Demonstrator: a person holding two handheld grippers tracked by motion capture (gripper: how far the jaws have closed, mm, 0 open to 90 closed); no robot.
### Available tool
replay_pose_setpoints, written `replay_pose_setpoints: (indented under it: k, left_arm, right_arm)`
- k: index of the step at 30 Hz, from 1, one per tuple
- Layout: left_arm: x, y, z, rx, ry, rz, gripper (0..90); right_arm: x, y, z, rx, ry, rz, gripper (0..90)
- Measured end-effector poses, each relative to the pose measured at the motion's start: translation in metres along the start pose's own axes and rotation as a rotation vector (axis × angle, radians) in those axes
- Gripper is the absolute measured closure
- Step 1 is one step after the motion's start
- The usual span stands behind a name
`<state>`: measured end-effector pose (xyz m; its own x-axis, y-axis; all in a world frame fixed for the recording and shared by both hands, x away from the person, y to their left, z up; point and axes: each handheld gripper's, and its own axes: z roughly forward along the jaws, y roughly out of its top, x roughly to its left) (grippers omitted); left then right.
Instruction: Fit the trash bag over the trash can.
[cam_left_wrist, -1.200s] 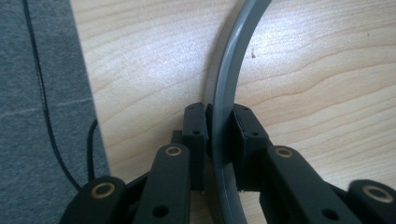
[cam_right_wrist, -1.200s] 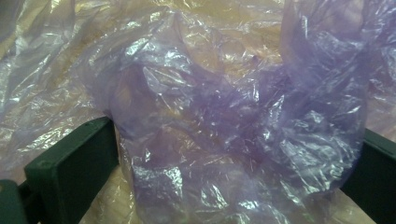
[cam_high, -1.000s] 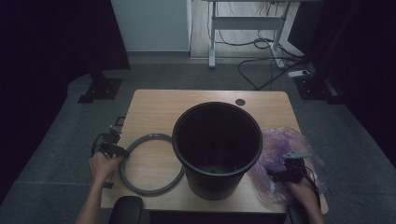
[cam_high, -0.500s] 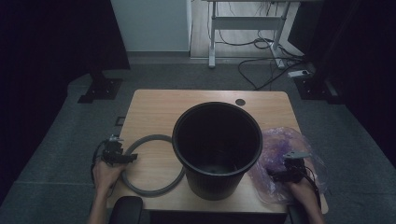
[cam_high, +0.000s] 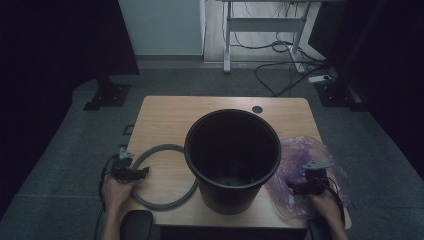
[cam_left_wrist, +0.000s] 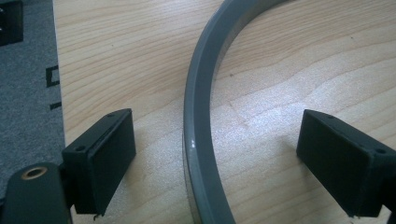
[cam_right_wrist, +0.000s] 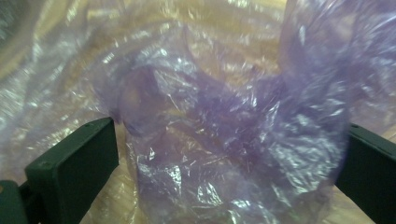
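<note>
black plastic formed the big round bin (cam_high: 232, 162), which stood upright and open near the front middle of the light wooden worktop (cam_high: 165, 112), its inside dark. a grey ring (cam_high: 165, 176) lay flat on the wood just to the bin's left, its right side running close against the bin's base. on the other side of the bin, a crumpled, see-through purple bag (cam_high: 300, 167) sat heaped near the worktop's right edge. the left gripper (cam_high: 131, 172) rested at the ring's left side, held by the person's left hand (cam_high: 116, 189); in the left gripper view its jaws stood wide apart, one on each side of the grey ring (cam_left_wrist: 198, 140), with clear wood between each pad and the band, so it held nothing. the right gripper (cam_high: 306, 186) lay at the bag's front, held by the right hand (cam_high: 325, 202); in the right gripper view its jaws were spread wide with the purple bag (cam_right_wrist: 224, 140) bunched between them, not clamped. beyond the worktop, grey carpet (cam_high: 175, 82) carried loose cables (cam_high: 285, 75).
</note>
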<state>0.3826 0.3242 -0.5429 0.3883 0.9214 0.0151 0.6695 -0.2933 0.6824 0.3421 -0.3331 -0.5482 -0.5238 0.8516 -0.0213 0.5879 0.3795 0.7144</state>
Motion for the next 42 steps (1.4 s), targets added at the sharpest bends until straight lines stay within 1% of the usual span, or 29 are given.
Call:
replay_pose_setpoints:
  k: [4,7,9,10,11,12,15,17,18,20,23,26,29,32,34,35,36,37,38,39,40,41,42]
  left_arm:
    - [-0.001,0.0,0.0,0.0,0.001,-0.003,11.7]
    - [-0.004,0.0,0.0,0.001,0.006,-0.007,11.6]
    - [-0.009,0.0,-0.001,0.004,0.001,-0.003,11.5]
    - [-0.012,-0.001,-0.001,-0.001,-0.004,0.002,11.5]
    - [-0.013,-0.002,0.0,-0.013,-0.002,0.0,11.5]
    - [-0.013,-0.002,0.0,-0.015,-0.001,-0.001,11.5]
    - [-0.013,-0.002,0.0,-0.015,0.0,-0.001,11.5]
    - [-0.014,-0.002,0.0,-0.015,0.004,-0.006,11.5]
    - [-0.014,-0.002,0.0,-0.016,0.009,-0.012,11.5]
    - [-0.016,-0.002,0.0,-0.021,0.02,-0.023,11.5]
    - [-0.018,-0.002,0.001,-0.029,0.025,-0.026,11.5]
    - [-0.018,-0.002,0.001,-0.029,0.025,-0.026,11.5]
    - [-0.018,-0.002,0.001,-0.029,0.025,-0.027,11.5]
    - [-0.018,-0.003,0.001,-0.029,0.026,-0.027,11.6]
    - [-0.018,-0.003,0.001,-0.03,0.026,-0.027,11.6]
    - [-0.018,-0.003,0.001,-0.03,0.026,-0.027,11.6]
    - [-0.018,-0.003,0.001,-0.029,0.026,-0.027,11.6]
    - [-0.018,-0.003,0.001,-0.029,0.026,-0.026,11.6]
    - [-0.018,-0.003,0.001,-0.029,0.026,-0.026,11.6]
    - [-0.018,-0.003,0.001,-0.029,0.026,-0.026,11.6]
    - [-0.018,-0.003,0.001,-0.03,0.027,-0.026,11.6]
    - [-0.018,-0.003,0.001,-0.03,0.027,-0.026,11.6]
    - [-0.018,-0.003,0.001,-0.031,0.027,-0.027,11.7]
  right_arm:
    - [0.001,0.006,-0.007,-0.029,-0.003,-0.003,0.0]
    - [0.002,0.012,-0.012,-0.047,0.001,-0.009,0.0]
    - [0.003,0.016,-0.016,-0.048,-0.001,-0.015,0.0]
    - [0.003,0.018,-0.017,-0.048,-0.003,-0.017,0.0]
    - [0.003,0.021,-0.02,-0.049,-0.005,-0.022,0.0]
    - [0.003,0.023,-0.021,-0.047,-0.005,-0.023,0.0]
    - [-0.001,0.029,-0.026,-0.027,0.004,-0.028,0.0]
    - [-0.004,0.032,-0.028,0.006,0.005,-0.038,0.0]
    - [-0.007,0.034,-0.03,0.025,0.0,-0.043,0.0]
    - [-0.012,0.038,-0.032,0.043,-0.01,-0.047,0.0]
    - [-0.019,0.042,-0.033,0.055,-0.02,-0.058,0.0]
    - [-0.024,0.046,-0.027,0.068,-0.023,-0.066,0.0]
    - [-0.025,0.048,-0.013,0.117,0.011,-0.089,0.0]
    - [-0.021,0.049,0.002,0.173,0.046,-0.131,0.0]
    - [-0.019,0.049,0.013,0.221,0.053,-0.161,0.0]
    - [-0.019,0.049,0.02,0.245,0.051,-0.166,0.4]
    - [-0.019,0.05,0.023,0.258,0.054,-0.168,3.4]
    - [-0.019,0.05,0.026,0.274,0.07,-0.173,9.8]
    - [-0.019,0.051,0.028,0.287,0.093,-0.17,12.9]
    - [-0.02,0.052,0.03,0.289,0.109,-0.141,17.5]
    - [-0.022,0.053,0.03,0.297,0.112,-0.114,20.8]
    - [-0.022,0.055,0.029,0.305,0.106,-0.105,26.3]
    - [-0.022,0.056,0.028,0.316,0.102,-0.099,36.1]
